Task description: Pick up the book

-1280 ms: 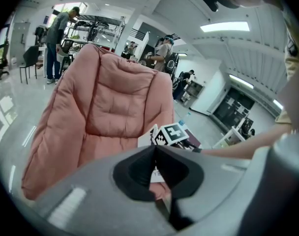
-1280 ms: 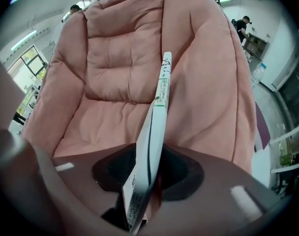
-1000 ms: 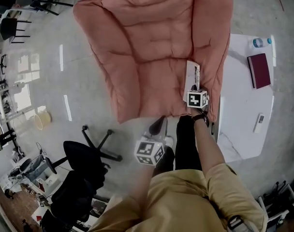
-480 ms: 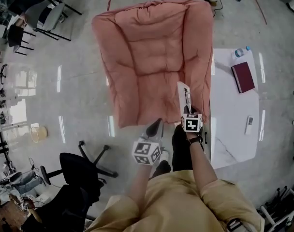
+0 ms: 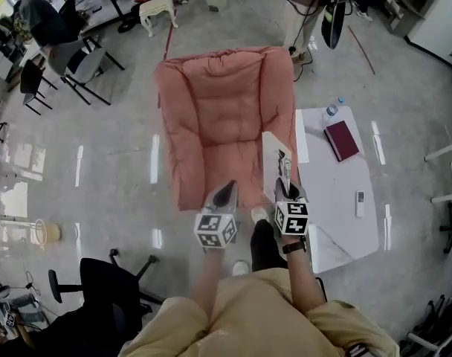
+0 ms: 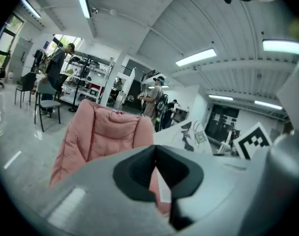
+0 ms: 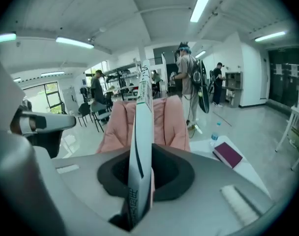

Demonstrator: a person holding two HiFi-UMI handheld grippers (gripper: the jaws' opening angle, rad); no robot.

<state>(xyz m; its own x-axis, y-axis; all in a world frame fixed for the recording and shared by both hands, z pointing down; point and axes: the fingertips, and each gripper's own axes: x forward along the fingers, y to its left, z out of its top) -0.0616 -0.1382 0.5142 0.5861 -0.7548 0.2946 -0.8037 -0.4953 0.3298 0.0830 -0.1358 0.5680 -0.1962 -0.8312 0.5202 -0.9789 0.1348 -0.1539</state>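
A thin white book (image 5: 273, 155) with dark drawings on its cover is held upright and edge-on in my right gripper (image 5: 285, 181), which is shut on its lower edge. In the right gripper view the book (image 7: 142, 127) rises out of the gripper (image 7: 138, 191) in front of the pink cushioned chair (image 7: 164, 124). My left gripper (image 5: 226, 194) hovers beside it to the left, shut and holding nothing. From the left gripper view, the gripper (image 6: 156, 154) has its tips touching, and the book (image 6: 189, 134) shows to the right.
The pink chair (image 5: 226, 117) stands on the glossy floor ahead. To its right a white table (image 5: 337, 222) carries a maroon book (image 5: 342, 140), a water bottle (image 5: 330, 111) and a remote (image 5: 360, 203). A black office chair (image 5: 99, 288) is at lower left. People stand at the far end.
Both grippers have risen, the right one more. The white book has come up off the pink chair's right side in the right gripper, and the chair now looks smaller and farther away.
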